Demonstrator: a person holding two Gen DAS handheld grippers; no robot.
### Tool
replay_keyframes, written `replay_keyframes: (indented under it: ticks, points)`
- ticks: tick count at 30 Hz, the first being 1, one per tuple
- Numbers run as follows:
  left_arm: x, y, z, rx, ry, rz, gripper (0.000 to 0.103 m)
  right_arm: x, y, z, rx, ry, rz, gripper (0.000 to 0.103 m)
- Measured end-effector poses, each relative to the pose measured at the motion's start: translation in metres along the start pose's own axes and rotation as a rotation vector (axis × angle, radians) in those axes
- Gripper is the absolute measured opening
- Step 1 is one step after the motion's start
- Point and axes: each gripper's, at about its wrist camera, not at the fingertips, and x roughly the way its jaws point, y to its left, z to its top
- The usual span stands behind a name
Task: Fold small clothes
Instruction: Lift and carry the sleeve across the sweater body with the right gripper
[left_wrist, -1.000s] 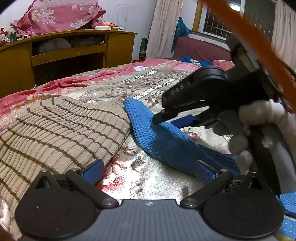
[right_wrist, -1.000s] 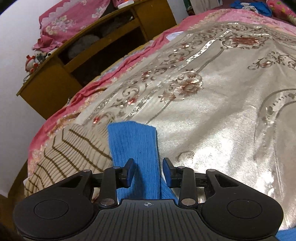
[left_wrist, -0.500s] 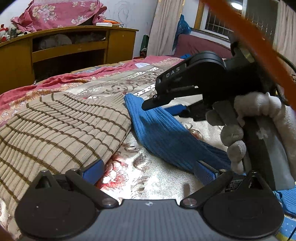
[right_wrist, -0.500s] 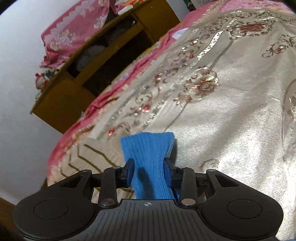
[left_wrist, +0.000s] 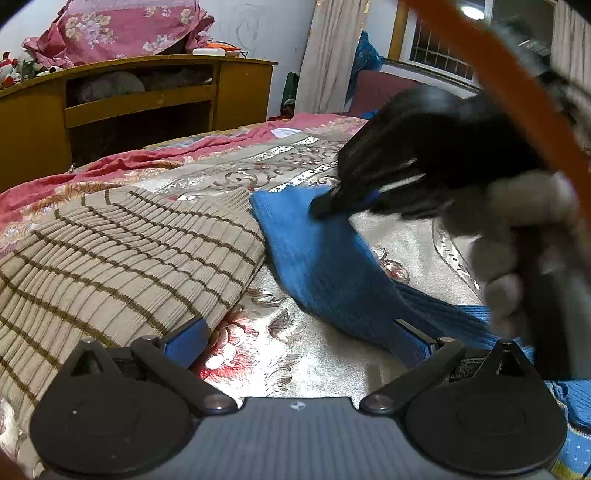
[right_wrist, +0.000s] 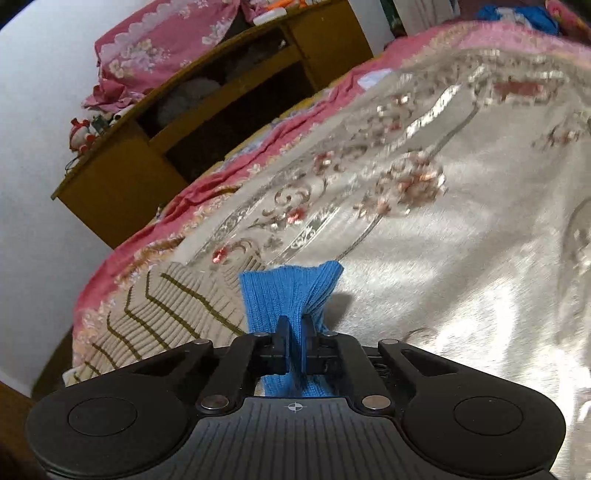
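A white-gloved hand (left_wrist: 517, 236) angled the black right gripper (right_wrist: 294, 338) downward over a bed, its jaws having just closed tight on the cuffed end of a blue ribbed-knit garment (right_wrist: 288, 291), the fabric bunched and pinched between the pads. In the left wrist view that same gripper came in from the right, its tip meeting the far end of the blue knit, which ran from there across the shiny silver floral bedspread (left_wrist: 258, 332) toward the near right corner.

The left gripper (left_wrist: 299, 336) hung low over the bedspread with its blue-padded fingers (left_wrist: 184, 338) spread wide and nothing pressed between them; its right finger sat at the near edge of the blue garment, its left beside a beige ribbed sweater with brown stripes (left_wrist: 122, 258). The sweater lay just left of the blue knit, their edges touching. Behind the bed stood a yellow wooden cabinet (left_wrist: 147, 107) topped with a heap of pink floral bedding (left_wrist: 122, 29).
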Motion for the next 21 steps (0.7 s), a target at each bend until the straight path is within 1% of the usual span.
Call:
replay_keyframes:
  ticks: [2, 6, 11, 16, 21]
  points:
    - [-0.001, -0.001, 0.0, 0.003, -0.01, -0.008, 0.103, -0.018, -0.001, 0.002, 0.008, -0.04, 0.002, 0.004]
    - [-0.005, -0.006, -0.001, 0.016, -0.031, -0.035, 0.103, -0.069, -0.013, 0.005, 0.076, -0.154, -0.014, 0.004]
    - [-0.008, -0.015, -0.004, 0.04, -0.046, -0.062, 0.103, -0.142, -0.035, -0.003, 0.15, -0.278, -0.069, 0.004]
    - [-0.015, -0.03, -0.01, 0.083, -0.062, -0.11, 0.103, -0.216, -0.06, -0.027, 0.231, -0.38, -0.139, 0.004]
    - [-0.027, -0.055, -0.019, 0.162, -0.073, -0.167, 0.103, -0.282, -0.086, -0.067, 0.32, -0.466, -0.199, 0.004]
